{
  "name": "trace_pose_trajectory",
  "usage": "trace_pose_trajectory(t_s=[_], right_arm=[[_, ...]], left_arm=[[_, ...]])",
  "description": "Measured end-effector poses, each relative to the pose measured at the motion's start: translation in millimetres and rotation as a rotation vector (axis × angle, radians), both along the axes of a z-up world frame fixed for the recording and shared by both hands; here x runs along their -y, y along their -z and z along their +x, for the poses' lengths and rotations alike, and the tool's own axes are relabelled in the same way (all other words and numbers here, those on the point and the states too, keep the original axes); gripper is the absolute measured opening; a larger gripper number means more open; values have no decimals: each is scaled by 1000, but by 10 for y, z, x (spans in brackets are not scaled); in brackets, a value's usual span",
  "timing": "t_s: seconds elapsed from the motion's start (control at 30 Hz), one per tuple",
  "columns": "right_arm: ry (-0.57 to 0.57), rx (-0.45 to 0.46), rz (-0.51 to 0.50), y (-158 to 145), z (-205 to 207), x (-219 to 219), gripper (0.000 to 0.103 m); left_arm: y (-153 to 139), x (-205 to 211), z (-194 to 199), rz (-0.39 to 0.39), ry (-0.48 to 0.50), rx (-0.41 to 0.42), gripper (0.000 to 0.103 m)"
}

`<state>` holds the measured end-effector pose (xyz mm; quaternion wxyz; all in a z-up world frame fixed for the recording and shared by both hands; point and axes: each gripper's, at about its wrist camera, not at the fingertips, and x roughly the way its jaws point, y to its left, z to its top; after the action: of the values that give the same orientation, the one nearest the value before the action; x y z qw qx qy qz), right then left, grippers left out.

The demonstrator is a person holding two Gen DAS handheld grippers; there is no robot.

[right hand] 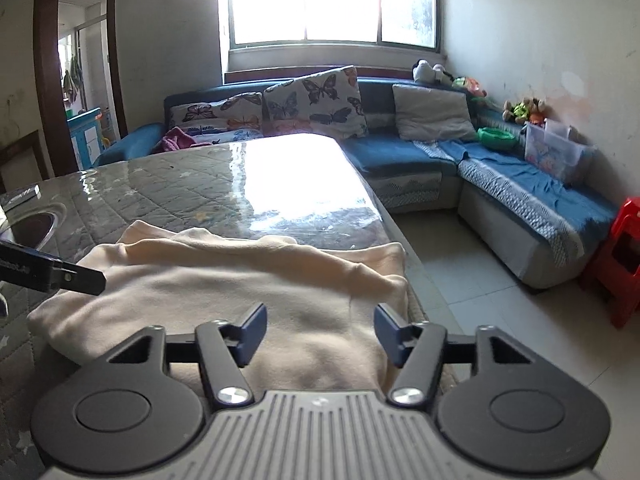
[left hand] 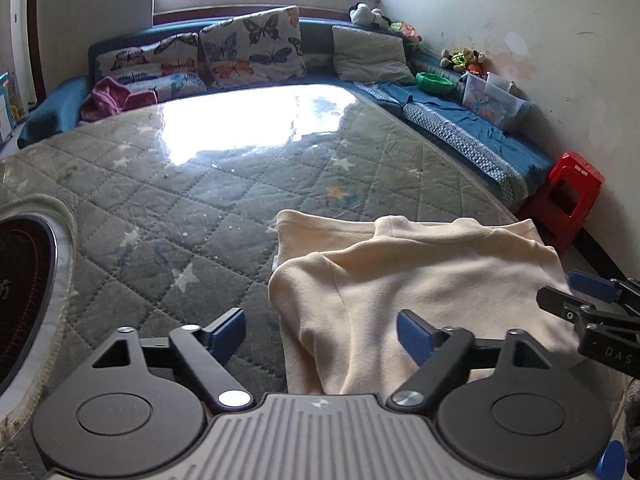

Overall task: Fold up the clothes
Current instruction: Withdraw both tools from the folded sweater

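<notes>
Both tongs, left tongs (left hand: 320,330) and right tongs (right hand: 320,330), stand open above the cream garment (left hand: 420,280). Fold appears mid-sequence; next, grip the garment's near edge.

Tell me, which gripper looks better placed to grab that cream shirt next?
Probably the right gripper: its open jaws sit squarely over the cream shirt. The left gripper, also open, straddles the shirt's left edge, half over the table.
</notes>
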<state>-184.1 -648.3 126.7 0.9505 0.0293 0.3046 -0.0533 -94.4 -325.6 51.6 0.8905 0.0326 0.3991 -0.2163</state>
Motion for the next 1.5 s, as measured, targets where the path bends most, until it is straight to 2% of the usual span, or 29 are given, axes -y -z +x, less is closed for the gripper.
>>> trace_pose_trajectory(t_s=[0.23, 0.43, 0.67, 1.0, 1.5], right_arm=[[41, 36, -5, -16, -112, -90, 90], [61, 75, -14, -69, -249, -158, 103], [88, 110, 0, -86, -393, -252, 103], [137, 126, 59, -39, -621, -325, 103], [121, 101, 8, 12, -791, -524, 103]], left_arm=[[-39, -79, -100, -8, 10, 33, 100], [-36, -172, -194, -36, 28, 40, 103], [-7, -285, -292, -49, 20, 21, 103], [10, -358, -528, -49, 66, 26, 103], [107, -388, -843, 15, 101, 34, 103]])
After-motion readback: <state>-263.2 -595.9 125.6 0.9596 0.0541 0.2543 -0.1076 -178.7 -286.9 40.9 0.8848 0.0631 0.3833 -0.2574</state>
